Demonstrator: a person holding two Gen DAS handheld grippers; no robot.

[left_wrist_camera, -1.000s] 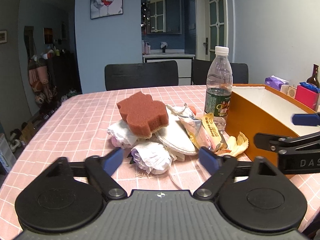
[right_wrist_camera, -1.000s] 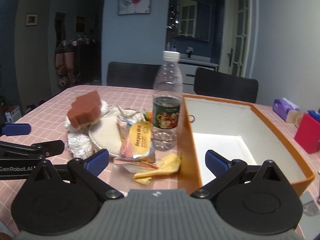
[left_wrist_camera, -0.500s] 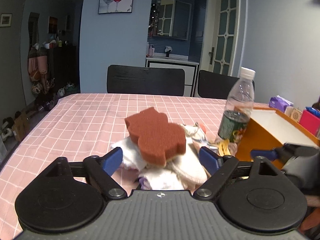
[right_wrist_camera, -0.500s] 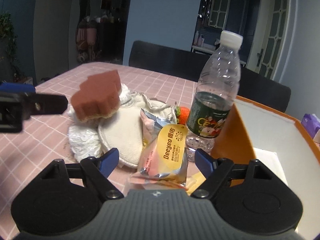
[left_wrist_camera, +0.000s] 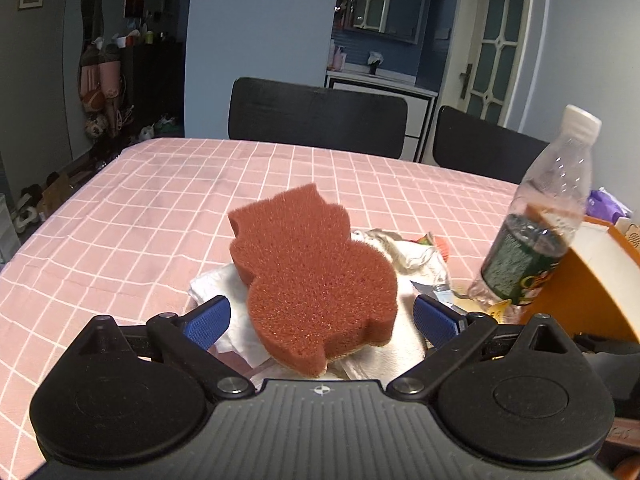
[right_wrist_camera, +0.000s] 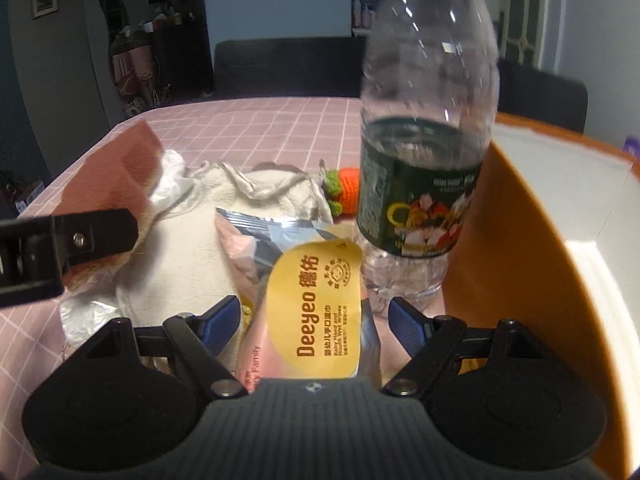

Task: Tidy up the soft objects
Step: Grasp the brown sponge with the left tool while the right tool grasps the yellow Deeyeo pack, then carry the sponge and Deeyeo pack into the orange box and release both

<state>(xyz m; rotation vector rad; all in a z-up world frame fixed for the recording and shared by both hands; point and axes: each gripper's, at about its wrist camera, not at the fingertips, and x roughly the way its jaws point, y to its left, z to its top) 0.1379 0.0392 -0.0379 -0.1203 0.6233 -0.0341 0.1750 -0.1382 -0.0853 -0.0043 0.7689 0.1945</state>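
A brown bear-shaped sponge (left_wrist_camera: 312,276) lies on top of a pile of white cloths (left_wrist_camera: 240,320) on the pink checked tablecloth. My left gripper (left_wrist_camera: 320,320) is open, its blue fingers on either side of the sponge's near end. My right gripper (right_wrist_camera: 316,320) is open around a yellow-and-pink wet wipes pack (right_wrist_camera: 316,300). Behind the pack lie a white cloth pad (right_wrist_camera: 192,248) and a small orange crocheted carrot (right_wrist_camera: 348,188). The sponge also shows at the left of the right wrist view (right_wrist_camera: 116,176), partly behind the left gripper's finger.
A plastic water bottle (right_wrist_camera: 424,140) stands right behind the wipes pack, against an orange box with a white inside (right_wrist_camera: 560,240). The bottle (left_wrist_camera: 540,220) and box (left_wrist_camera: 592,280) are at the right of the left wrist view. Two black chairs (left_wrist_camera: 316,116) stand at the far table edge.
Both grippers have moved forward and down towards the pile. The left one has come around the sponge, the right one around the wipes pack. Both stay open.
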